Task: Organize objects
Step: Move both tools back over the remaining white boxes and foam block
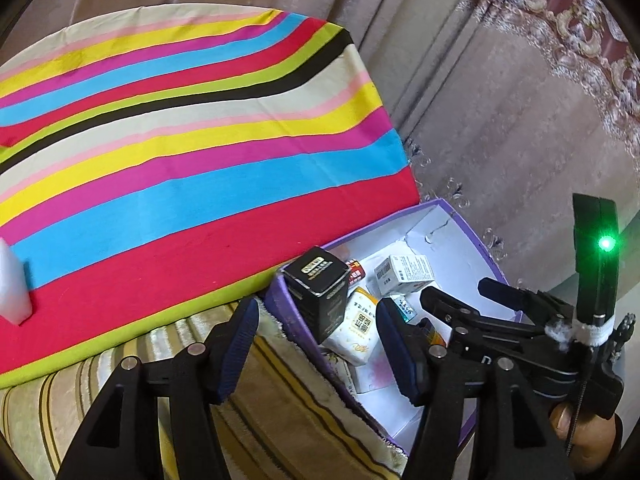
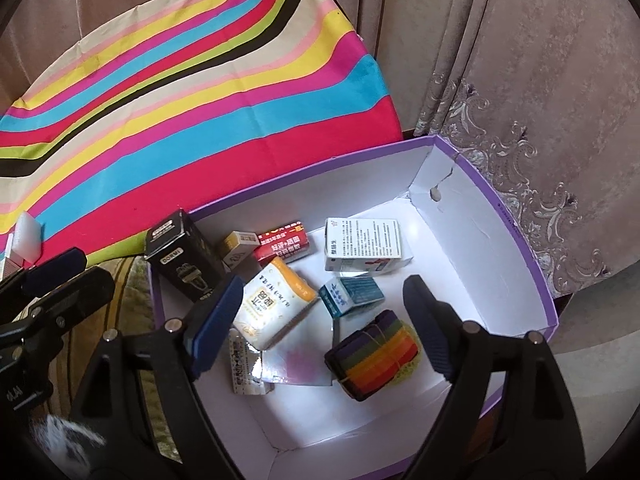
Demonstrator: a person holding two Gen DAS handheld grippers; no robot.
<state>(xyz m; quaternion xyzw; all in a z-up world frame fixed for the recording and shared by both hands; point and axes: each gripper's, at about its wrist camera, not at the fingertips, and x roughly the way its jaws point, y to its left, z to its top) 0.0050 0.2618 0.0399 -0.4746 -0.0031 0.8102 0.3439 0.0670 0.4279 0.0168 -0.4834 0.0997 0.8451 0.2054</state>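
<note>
Black box [image 2: 182,258] upright (tilted) in purple box [image 2: 520,236]

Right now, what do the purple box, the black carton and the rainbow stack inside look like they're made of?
Purple box: looks like cardboard, matte white inside, with a creased, torn corner. Black carton: printed paperboard, slightly glossy, with sharp folded edges. Rainbow stack: flat layers in different colours bound by a thin band, maybe felt or foam sheets; hard to tell.
</note>
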